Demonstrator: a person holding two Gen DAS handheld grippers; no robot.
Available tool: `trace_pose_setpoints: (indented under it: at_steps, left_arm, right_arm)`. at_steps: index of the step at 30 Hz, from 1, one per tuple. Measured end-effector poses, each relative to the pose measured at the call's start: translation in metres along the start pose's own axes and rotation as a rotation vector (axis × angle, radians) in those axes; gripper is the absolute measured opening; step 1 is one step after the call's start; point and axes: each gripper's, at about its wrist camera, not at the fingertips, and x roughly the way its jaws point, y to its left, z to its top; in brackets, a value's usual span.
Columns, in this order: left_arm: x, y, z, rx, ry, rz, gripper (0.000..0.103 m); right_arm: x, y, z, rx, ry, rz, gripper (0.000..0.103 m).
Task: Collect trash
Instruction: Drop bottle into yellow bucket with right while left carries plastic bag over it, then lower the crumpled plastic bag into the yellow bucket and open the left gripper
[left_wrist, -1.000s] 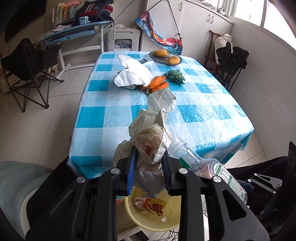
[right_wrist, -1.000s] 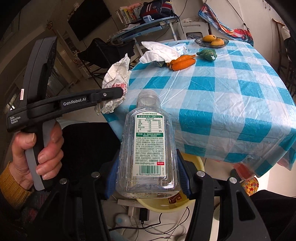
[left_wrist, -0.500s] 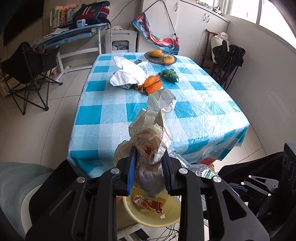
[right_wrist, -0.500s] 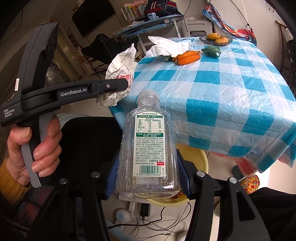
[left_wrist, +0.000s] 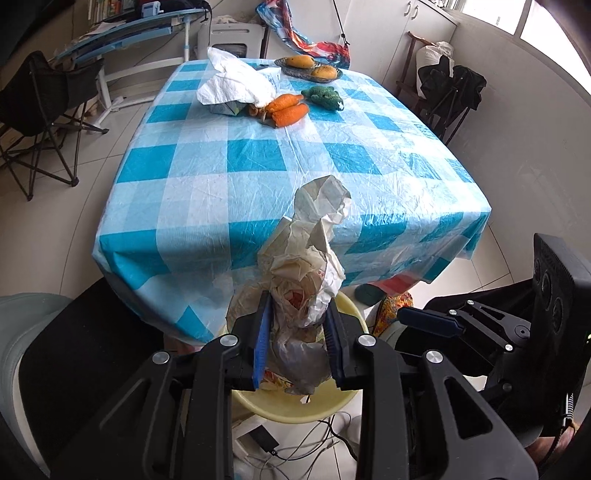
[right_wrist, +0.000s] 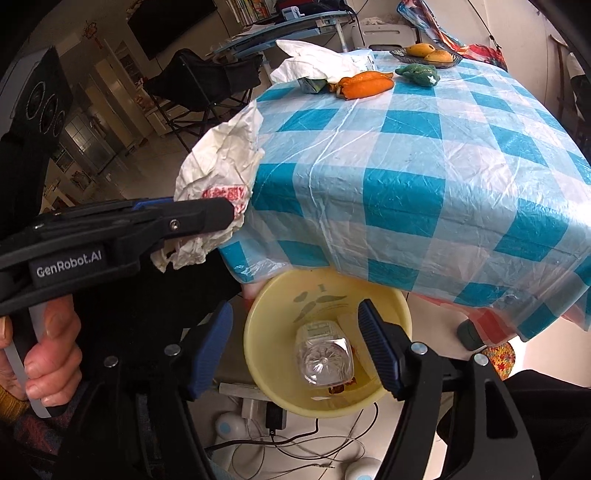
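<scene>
We see right gripper (right_wrist: 295, 354) above yellow bin (right_wrist: 402, 314), jaws opening, nothing between pads. Clear plastic bottle (right_wrist: 324, 356) lies inside bin, directly below gap, base facing up toward us. Left gripper (left_wrist: 297, 339) clamps crumpled paper wrapper (left_wrist: 314, 254), jaws narrow, wrapper sticking up past fingertips, just left of bin beside near corner of blue-checked tablecloth (right_wrist: 424, 155). Far on table: two carrots (right_wrist: 365, 85), white plastic bag (left_wrist: 236, 83).

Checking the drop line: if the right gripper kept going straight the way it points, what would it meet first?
Most likely the clear plastic bottle lying in the yellow plastic basin, directly between the right gripper's opening fingers; depth is uncertain.
</scene>
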Motion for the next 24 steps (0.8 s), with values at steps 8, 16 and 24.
trace_pose_setpoints:
  at_steps: [8,16,24]
  left_arm:
    - [0.006,0.004,-0.006,-0.019,0.044,-0.002,0.036]
    - [-0.008,0.010,-0.006,-0.036,0.017,0.022,0.049]
    - [-0.023,0.011,-0.010,-0.041,-0.019,0.044,0.059]
  right_arm:
    - [-0.012,-0.014,0.002,0.046,-0.056,-0.072,0.078]
    - [-0.028,-0.020,0.003,0.074,-0.137,-0.133,0.085]
    - [-0.038,-0.014,0.003,0.045,-0.189,-0.179,0.089]
